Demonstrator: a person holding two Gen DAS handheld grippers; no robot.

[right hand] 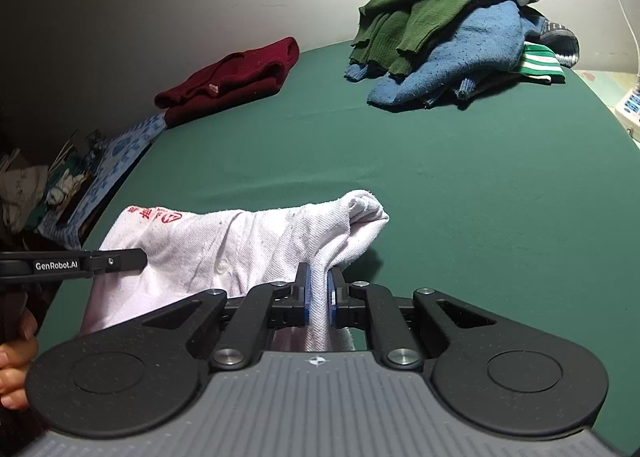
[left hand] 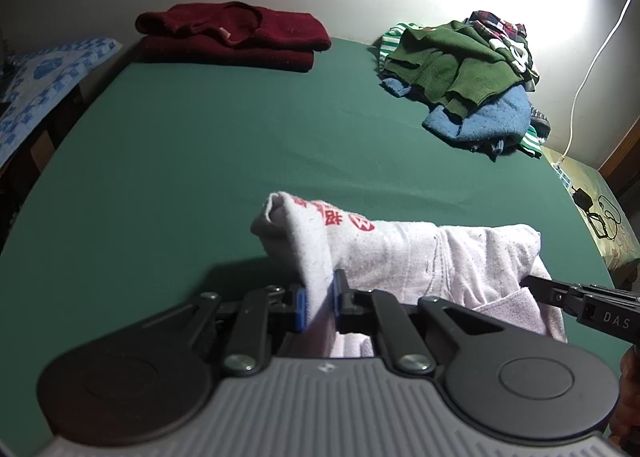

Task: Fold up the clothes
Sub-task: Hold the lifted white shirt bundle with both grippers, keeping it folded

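A white shirt [left hand: 400, 253] with red print hangs lifted over the near part of the green table [left hand: 240, 137]. My left gripper [left hand: 319, 307] is shut on the shirt's left end, cloth pinched between its blue pads. At the shirt's [right hand: 224, 245] other end my right gripper [right hand: 319, 297] is shut on a bunched fold. Each gripper shows in the other's view: the right one [left hand: 532, 281] enters from the right edge and the left one [right hand: 142, 255] from the left edge. The cloth sags between them.
A folded maroon sweater [left hand: 232, 35] lies at the table's far left. A heap of green, blue and striped clothes [left hand: 468, 77] sits at the far right. A white cable [left hand: 600, 57] hangs by the wall. A blue patterned cloth [left hand: 44, 85] lies beyond the left edge. A hand [right hand: 14, 357] shows at lower left.
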